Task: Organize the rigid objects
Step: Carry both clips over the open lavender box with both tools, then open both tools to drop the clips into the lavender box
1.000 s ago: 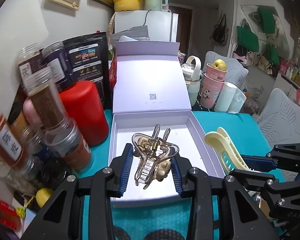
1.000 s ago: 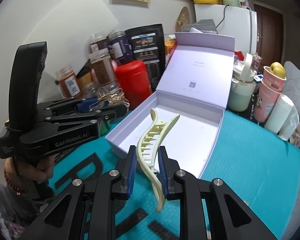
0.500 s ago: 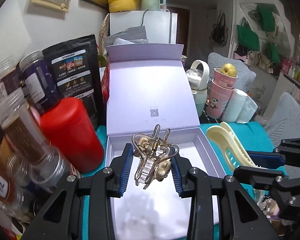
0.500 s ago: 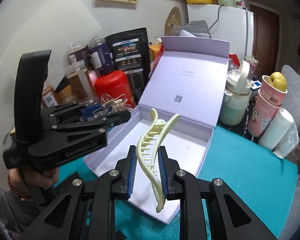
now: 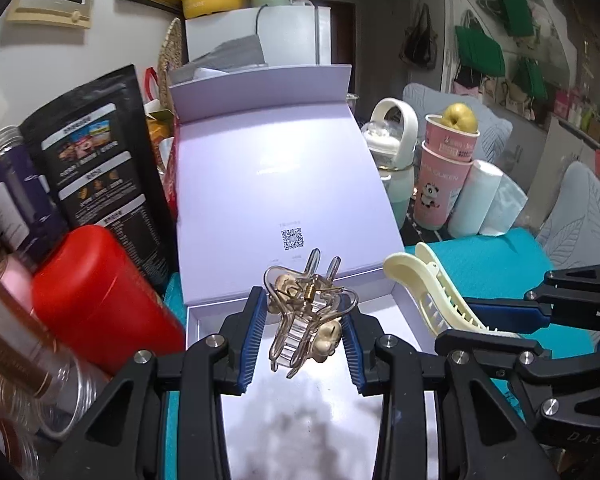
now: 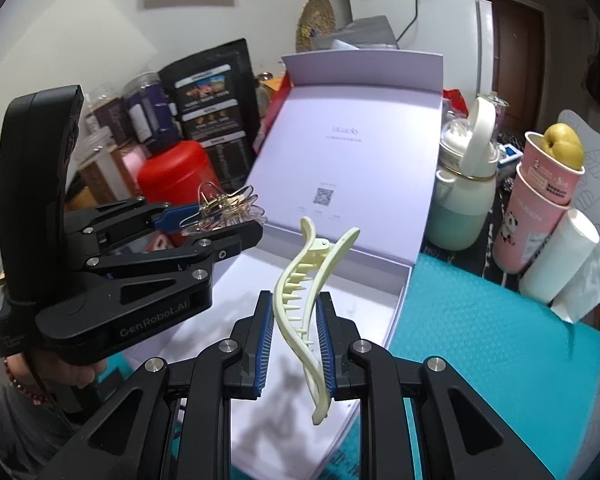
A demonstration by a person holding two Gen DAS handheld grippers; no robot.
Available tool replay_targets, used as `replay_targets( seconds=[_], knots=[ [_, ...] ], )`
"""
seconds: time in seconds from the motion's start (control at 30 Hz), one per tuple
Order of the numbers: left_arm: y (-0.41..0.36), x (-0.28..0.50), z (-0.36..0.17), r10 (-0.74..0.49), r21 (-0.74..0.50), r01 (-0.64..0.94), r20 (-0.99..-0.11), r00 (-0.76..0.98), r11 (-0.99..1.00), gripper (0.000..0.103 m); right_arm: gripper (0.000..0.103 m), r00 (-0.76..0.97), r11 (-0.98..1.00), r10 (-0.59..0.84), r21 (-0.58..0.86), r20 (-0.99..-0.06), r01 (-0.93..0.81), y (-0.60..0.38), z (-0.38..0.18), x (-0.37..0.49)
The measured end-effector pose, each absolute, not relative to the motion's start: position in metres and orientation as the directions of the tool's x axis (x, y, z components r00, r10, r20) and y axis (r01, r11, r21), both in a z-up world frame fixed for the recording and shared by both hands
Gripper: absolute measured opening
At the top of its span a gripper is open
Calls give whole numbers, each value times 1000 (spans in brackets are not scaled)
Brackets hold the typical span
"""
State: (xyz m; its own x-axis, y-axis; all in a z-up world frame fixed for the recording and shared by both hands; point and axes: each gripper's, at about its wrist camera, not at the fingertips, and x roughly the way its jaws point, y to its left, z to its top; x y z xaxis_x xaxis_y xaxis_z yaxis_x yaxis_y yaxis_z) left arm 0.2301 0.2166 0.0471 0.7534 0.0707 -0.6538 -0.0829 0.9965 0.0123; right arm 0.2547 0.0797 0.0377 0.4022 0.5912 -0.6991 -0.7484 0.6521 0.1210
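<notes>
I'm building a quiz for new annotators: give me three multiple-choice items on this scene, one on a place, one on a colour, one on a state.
1. Where does the red canister stand relative to the open box?
A. inside it
B. beside it, on the left in both views
C. on its lid

2. What colour is the long hair clip in the right hand-held gripper?
A. pale yellow
B. black
C. red

3. What state is the left hand-held gripper in?
A. open and empty
B. shut on a clear claw clip
C. resting on the box floor

Key: B, the red canister stands outside the wall of the open box. A, the long hair clip between the fingers of the right hand-held gripper is pale yellow. B, the left hand-held gripper has its pads against the clear claw clip, held above the box floor.
</notes>
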Motion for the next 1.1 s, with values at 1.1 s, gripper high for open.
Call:
replay_targets(
  seconds=[1.1],
  knots=[
    [247,251,9,154,3,-248,-793,590,969,39,56,432,710,490,60,-757,-701,98,5,278]
  ],
)
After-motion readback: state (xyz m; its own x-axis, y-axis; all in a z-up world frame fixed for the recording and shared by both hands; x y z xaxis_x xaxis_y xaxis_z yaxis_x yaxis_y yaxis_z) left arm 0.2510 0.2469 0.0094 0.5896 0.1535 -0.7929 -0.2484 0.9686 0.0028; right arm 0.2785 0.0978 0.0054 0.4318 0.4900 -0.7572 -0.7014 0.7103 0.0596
